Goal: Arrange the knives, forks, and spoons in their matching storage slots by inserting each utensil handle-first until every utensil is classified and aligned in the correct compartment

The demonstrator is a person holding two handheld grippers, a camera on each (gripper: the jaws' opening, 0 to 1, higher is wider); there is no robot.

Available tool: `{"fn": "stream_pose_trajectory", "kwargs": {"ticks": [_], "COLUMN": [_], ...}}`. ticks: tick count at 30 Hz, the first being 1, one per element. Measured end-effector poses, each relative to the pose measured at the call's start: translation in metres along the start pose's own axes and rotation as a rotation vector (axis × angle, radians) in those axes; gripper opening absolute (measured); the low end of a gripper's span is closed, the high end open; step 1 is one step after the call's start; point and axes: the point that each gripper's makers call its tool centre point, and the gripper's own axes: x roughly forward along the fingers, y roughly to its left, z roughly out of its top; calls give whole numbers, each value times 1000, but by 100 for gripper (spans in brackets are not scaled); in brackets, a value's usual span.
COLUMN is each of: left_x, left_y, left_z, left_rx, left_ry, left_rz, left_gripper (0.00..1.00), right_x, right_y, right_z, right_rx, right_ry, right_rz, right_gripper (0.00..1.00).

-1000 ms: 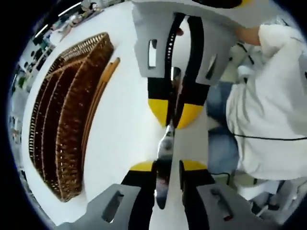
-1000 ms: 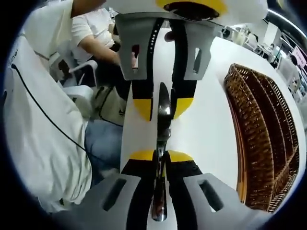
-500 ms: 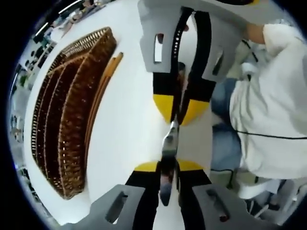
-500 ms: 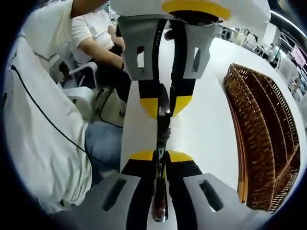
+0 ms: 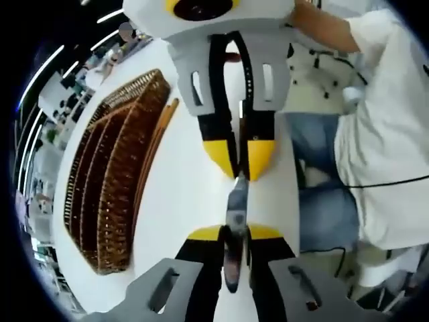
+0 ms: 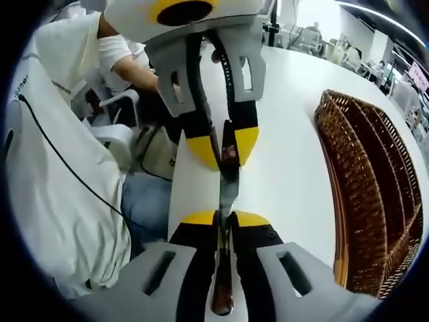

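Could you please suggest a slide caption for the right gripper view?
Both grippers clamp one metal utensil end to end above the white table, beside the wicker tray.

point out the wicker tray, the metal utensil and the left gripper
wicker tray (image 5: 110, 201), left gripper view, on its woven dividers.
metal utensil (image 5: 236, 201), left gripper view, on the shiny stretch between the two grippers.
left gripper (image 5: 232, 236), left gripper view, between its yellow tips, shut on the utensil.

The metal utensil, gripped between both grippers, has been drawn partly out of the right gripper; the left gripper has been backed away, baring more shaft between them.
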Motion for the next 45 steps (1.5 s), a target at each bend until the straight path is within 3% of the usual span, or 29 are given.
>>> {"fn": "stream_pose_trajectory", "kwargs": {"ticks": [12, 16, 23, 38, 41, 42, 43, 45], "left_x": [-2, -3, -4, -4, -4, -4, -4, -4], "left_y": [3, 3, 5, 7, 7, 7, 7, 7], "left_z": [0, 0, 0, -1, -1, 0, -1, -1], "left_rx": [15, 26, 24, -14, -16, -18, -28, -31], "left_ry": [-38, -52, -89, -96, -102, -104, -104, -106], "left_rz": [71, 103, 144, 122, 128, 129, 130, 132], "left_gripper": [12, 12, 12, 12, 12, 12, 12, 12], "right_x": [5, 5, 5, 2, 3, 3, 2, 2], "right_y": [-3, -5, -1, -5, -2, 4, 1, 3], "right_z": [7, 8, 10, 12, 12, 10, 10, 12], "right_rx": [93, 193, 156, 88, 37, -29, -42, -25], "right_ry": [-30, -60, -73, -58, -52, -29, -13, -10], "right_rz": [137, 184, 130, 79, 49, 56, 13, 1], "right_gripper": [9, 8, 7, 8, 9, 10, 10, 9]}}
